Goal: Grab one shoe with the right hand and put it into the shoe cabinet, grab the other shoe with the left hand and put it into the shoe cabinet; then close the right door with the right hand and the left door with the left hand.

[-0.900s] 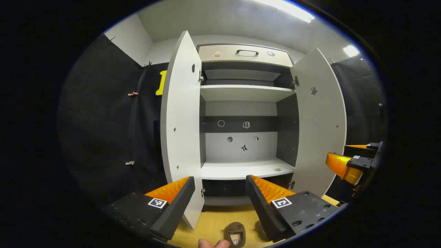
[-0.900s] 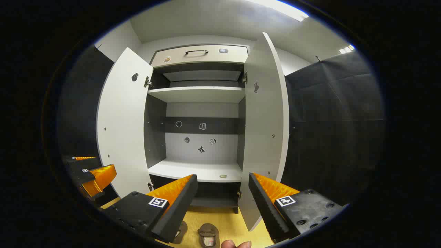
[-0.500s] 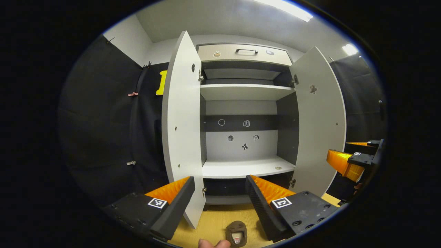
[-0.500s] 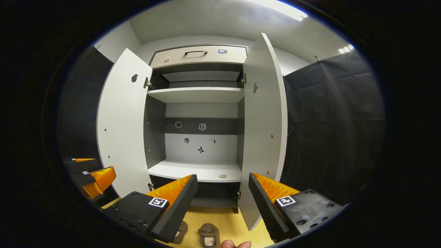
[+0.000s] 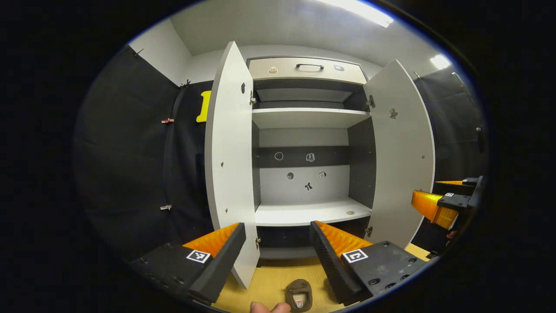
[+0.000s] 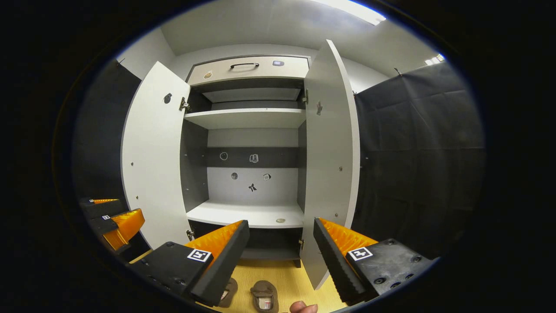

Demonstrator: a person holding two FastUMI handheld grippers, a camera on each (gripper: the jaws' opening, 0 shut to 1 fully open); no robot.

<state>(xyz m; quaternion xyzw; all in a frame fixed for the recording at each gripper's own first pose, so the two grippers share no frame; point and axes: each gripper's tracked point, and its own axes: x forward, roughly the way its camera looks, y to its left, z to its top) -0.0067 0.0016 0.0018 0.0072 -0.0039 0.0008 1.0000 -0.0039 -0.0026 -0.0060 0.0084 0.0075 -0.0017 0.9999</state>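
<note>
Both pairs of fingers stand spread with nothing between them: the right gripper (image 6: 281,237) and the left gripper (image 5: 278,237) have barely shifted over the last second, hovering before the shoe cabinet (image 6: 254,117). The two shoes (image 6: 263,296) lie on the floor (image 6: 289,274) just below, near the fingers. Both doors (image 6: 332,143) hang wide, shelves bare, so grasping hasn't begun

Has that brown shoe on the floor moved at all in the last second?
No. The brown shoe lies at the same spot before the cabinet.
</note>
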